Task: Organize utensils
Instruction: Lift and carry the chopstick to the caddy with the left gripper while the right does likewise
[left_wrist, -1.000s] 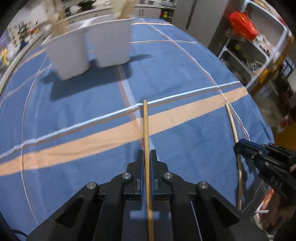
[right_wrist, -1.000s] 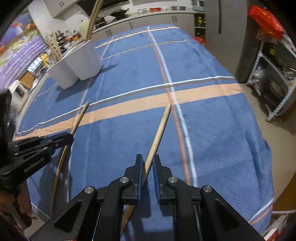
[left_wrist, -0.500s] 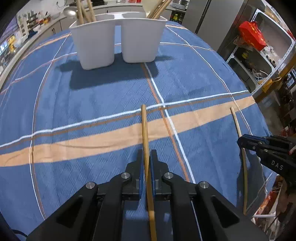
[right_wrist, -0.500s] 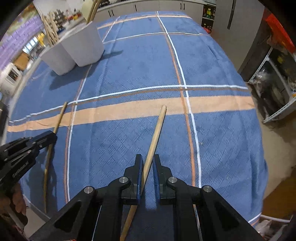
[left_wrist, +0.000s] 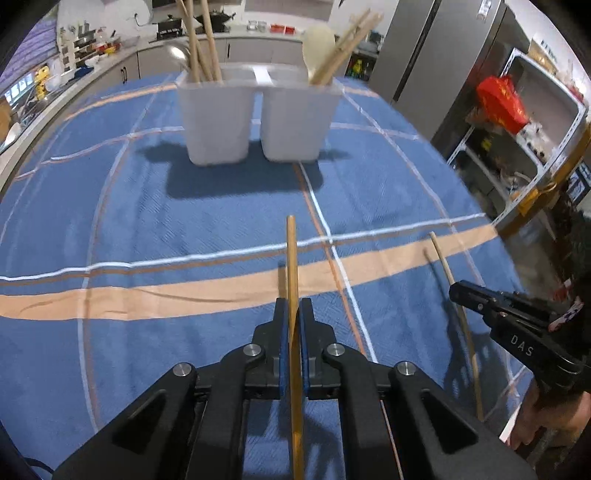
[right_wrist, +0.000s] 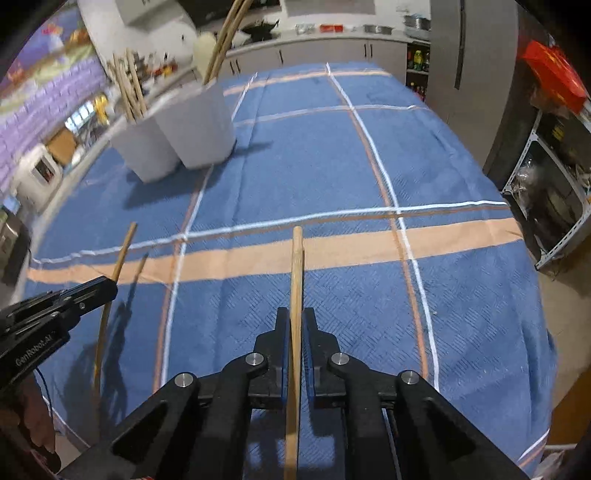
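Observation:
My left gripper (left_wrist: 291, 314) is shut on a thin wooden chopstick (left_wrist: 291, 258) that points forward above the blue cloth. My right gripper (right_wrist: 295, 321) is shut on a thicker wooden stick (right_wrist: 296, 273), also held off the cloth. Each gripper shows in the other's view: the right one (left_wrist: 458, 290) with its stick (left_wrist: 443, 260), the left one (right_wrist: 107, 288) with its chopstick (right_wrist: 123, 247). A white two-compartment holder (left_wrist: 255, 118) stands at the far side and holds several wooden utensils; it also shows in the right wrist view (right_wrist: 184, 129).
A blue plaid cloth (left_wrist: 147, 221) covers the table. A grey fridge (left_wrist: 436, 55) and a metal shelf with a red bag (left_wrist: 498, 99) stand past the right edge. Kitchen counters (left_wrist: 110, 62) run behind the table.
Both grippers have tilted up and moved toward the holder with their sticks. The holder now sits nearer and more centred in the left wrist view.

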